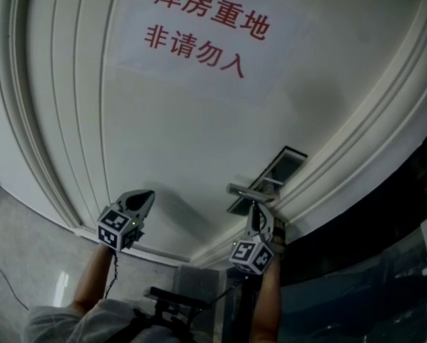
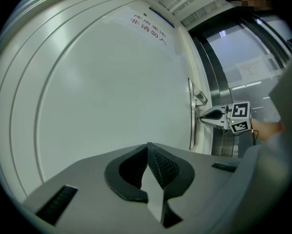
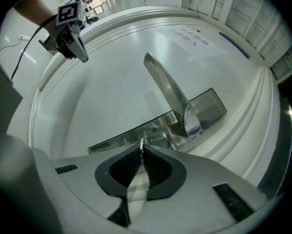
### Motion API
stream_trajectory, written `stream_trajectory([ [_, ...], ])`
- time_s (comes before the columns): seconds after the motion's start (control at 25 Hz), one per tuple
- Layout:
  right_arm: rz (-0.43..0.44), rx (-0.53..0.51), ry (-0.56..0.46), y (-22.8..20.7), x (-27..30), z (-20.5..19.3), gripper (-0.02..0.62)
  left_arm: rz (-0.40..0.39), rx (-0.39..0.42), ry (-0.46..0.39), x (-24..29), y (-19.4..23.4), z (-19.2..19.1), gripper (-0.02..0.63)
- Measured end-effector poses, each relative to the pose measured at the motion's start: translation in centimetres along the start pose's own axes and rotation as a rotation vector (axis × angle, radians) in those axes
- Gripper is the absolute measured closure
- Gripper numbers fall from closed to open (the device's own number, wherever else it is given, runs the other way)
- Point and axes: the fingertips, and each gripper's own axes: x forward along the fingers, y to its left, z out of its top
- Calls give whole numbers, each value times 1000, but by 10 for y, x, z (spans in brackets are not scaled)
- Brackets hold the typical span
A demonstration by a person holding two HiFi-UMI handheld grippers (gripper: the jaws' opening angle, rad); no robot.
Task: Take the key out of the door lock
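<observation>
Key (image 3: 143,143): thin, silvery, edge-on

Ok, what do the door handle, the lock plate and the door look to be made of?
Door handle: metal, probably brushed steel, silvery with soft highlights. Lock plate: likely the same metal, grey and reflective. Door: white painted or coated panel with smooth moulded ridges; the core cannot be told.

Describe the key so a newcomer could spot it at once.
On the white door, find the steel lock plate at its edge. The key sticks from it beside the big lever handle: a thin metal sliver pinched in the right tongs.
</observation>
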Motion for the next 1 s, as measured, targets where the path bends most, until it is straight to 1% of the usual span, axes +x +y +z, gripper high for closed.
stream_trajectory([
  [0.32, 9, -86, 16, 1, 0, 0, 566, -1, -4, -6, -1, 2, 0, 614],
  [0.52, 12, -159, 23, 1, 1, -1, 566, -3, -6, -3, -2, 3, -1, 614],
  [0.84, 7, -301, 40, 3, 1, -2, 566, 5, 1, -8, -8, 5, 3, 614],
  [1.0, -23, -422, 67, 2, 1, -2, 568, 9, 3, -8, -11, 5, 2, 614],
])
